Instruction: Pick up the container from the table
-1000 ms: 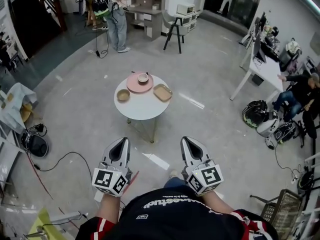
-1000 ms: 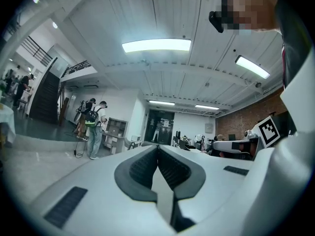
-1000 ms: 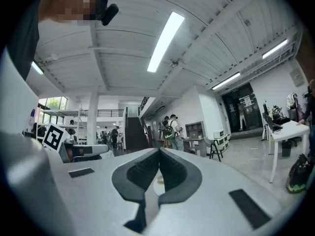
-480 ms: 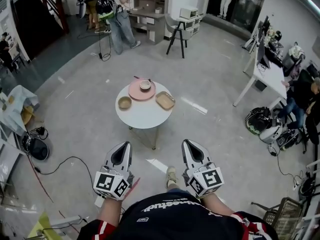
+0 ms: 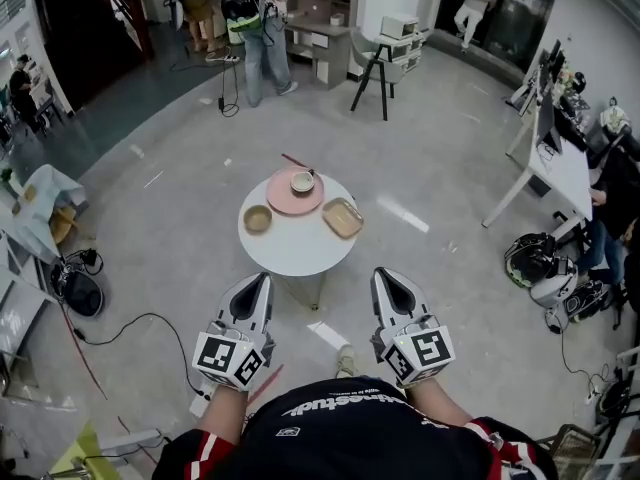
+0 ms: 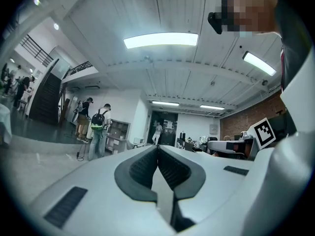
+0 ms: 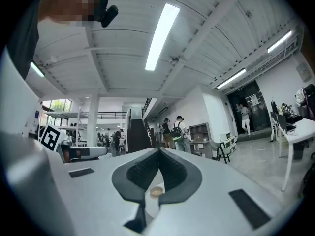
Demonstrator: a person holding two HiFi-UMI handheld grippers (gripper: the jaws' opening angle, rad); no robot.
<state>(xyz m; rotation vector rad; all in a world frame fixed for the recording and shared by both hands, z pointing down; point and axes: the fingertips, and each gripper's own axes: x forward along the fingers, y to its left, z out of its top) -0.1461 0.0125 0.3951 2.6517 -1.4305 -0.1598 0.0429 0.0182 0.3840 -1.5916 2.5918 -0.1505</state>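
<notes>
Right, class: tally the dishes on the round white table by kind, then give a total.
Plates: 1, the pink plate
Bowls: 2, the tan bowl and the pale bowl on the pink plate
Trays: 1, the tan tray
Total: 4
</notes>
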